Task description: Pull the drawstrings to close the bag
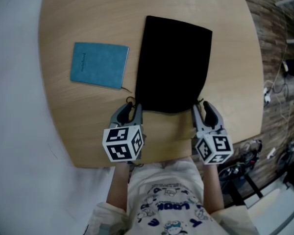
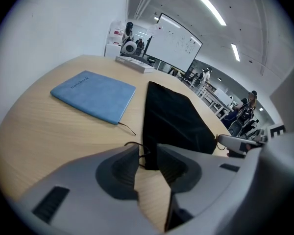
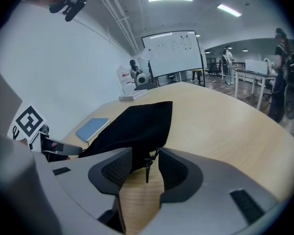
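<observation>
A black drawstring bag (image 1: 174,65) lies flat on the round wooden table (image 1: 78,126), its mouth toward me. My left gripper (image 1: 132,110) stands at the mouth's left corner and my right gripper (image 1: 202,110) at its right corner. In the left gripper view the left gripper (image 2: 147,153) is open, and a thin black drawstring loop (image 2: 133,146) lies between its jaws, not pinched. In the right gripper view the right gripper (image 3: 146,155) is open too. The other drawstring's end (image 3: 147,166) hangs in its gap beside the bag (image 3: 137,124).
A blue notebook (image 1: 99,65) lies left of the bag, a thin ribbon trailing from it. The table's near edge runs just under both grippers. Cables and equipment (image 1: 274,146) sit on the dark floor to the right. A flat box (image 2: 134,64) rests at the table's far side.
</observation>
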`<action>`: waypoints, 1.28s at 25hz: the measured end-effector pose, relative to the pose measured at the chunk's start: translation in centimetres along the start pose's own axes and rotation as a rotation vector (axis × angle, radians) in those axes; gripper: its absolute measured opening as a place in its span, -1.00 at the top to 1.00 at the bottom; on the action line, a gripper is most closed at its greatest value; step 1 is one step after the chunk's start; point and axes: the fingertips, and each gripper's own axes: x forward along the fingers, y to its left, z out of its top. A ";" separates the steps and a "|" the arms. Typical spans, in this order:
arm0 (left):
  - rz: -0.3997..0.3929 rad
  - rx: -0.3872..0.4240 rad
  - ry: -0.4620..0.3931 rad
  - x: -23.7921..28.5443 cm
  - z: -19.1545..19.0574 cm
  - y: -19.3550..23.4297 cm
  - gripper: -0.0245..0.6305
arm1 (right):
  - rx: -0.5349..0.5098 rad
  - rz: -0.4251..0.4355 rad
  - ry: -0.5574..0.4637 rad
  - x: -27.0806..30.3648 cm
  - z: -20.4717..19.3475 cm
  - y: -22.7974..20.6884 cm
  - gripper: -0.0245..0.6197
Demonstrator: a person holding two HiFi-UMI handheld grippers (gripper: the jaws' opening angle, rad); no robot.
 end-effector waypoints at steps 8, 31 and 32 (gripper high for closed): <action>-0.006 0.005 0.017 0.6 -0.2 -0.1 0.72 | 0.262 0.088 0.020 1.7 -0.5 -0.5 0.47; 0.059 0.012 0.007 -0.6 -0.6 1.6 0.87 | 0.284 0.470 0.092 -1.7 -1.4 1.4 0.80; 0.055 0.011 0.008 -0.7 -0.6 1.6 0.87 | 0.282 0.485 0.105 -1.9 -1.6 1.4 0.80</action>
